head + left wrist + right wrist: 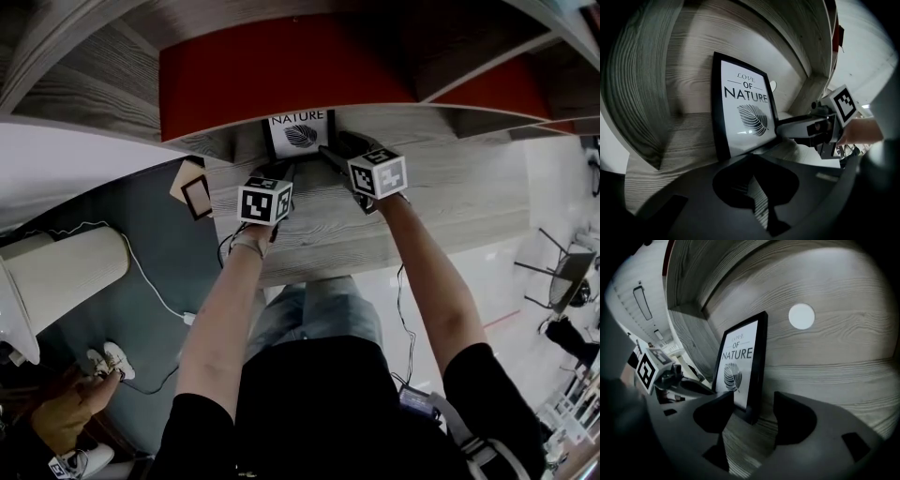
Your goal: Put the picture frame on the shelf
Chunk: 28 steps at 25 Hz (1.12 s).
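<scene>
A black picture frame (pixel 298 134) with a "LOVE OF NATURE" leaf print stands upright on the grey wooden shelf (pixel 431 202), leaning on the back wall. My right gripper (pixel 753 397) is open, its jaws on either side of the frame's (pixel 740 364) lower right corner with a gap on both sides. In the head view the right gripper (pixel 328 152) reaches the frame from the right. My left gripper (pixel 752 157) is shut with nothing in it, just in front of the frame's (pixel 743 110) bottom edge. The right gripper (pixel 806 129) shows at the frame's right side in the left gripper view.
A white round disc (pixel 801 316) is on the shelf's back wall. Red panels (pixel 281 70) back the compartment above. On the floor at the left are a small framed card (pixel 195 195), a white cylinder (pixel 66 267), cables and another person's hand (pixel 94 384).
</scene>
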### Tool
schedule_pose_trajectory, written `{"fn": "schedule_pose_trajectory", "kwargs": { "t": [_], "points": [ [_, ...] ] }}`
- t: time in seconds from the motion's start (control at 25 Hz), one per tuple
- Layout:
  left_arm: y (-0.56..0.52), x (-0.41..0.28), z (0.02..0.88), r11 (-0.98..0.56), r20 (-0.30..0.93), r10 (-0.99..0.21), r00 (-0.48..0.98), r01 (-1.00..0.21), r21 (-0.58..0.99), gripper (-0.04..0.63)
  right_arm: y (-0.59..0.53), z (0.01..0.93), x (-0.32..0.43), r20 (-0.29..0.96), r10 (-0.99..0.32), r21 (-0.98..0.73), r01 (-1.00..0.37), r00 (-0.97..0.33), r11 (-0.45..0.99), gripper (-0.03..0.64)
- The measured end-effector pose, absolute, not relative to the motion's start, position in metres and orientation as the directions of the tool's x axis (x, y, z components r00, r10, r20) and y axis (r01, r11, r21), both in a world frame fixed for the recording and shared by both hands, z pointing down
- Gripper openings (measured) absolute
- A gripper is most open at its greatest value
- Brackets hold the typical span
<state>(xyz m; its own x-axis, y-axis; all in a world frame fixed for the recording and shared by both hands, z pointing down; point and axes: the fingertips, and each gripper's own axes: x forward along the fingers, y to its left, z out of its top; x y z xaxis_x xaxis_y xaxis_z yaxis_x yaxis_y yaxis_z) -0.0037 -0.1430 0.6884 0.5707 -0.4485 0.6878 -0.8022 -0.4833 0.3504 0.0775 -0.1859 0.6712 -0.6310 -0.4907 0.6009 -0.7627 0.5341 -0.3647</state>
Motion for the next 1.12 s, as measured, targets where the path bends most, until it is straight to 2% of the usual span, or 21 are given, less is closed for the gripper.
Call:
{"fn": "schedule_pose_trajectory", "kwargs": {
  "t": [0.16, 0.4, 0.84, 1.12],
  "points": [
    [-0.142, -0.003, 0.689, -0.491, 0.699, -0.447, 0.558, -0.807, 0.330, 0.011, -0.170, 0.687, 0.081, 0.677, -0.472, -0.258, -0.783, -0.564, 0.565, 0.242],
    [-0.144, -0.005, 0.689, -0.463, 0.708, -0.455, 0.541, -0.822, 0.331, 0.011, -0.174, 0.691, 0.082, 0.718, -0.494, -0.144, -0.798, -0.491, 0.585, 0.224],
    [-0.168, -0.034, 0.692, -0.368, 0.738, -0.475, 0.480, -0.870, 0.329, 0.012, -0.200, 0.691, 0.074, 0.740, -0.509, -0.123, -0.833, -0.440, 0.540, 0.222],
    [-0.182, -0.038, 0.693, -0.373, 0.740, -0.470, 0.482, -0.868, 0.328, 0.021, -0.219, 0.690, 0.071, 0.742, -0.542, -0.105, -0.866, -0.395, 0.488, 0.224]
  ]
}}
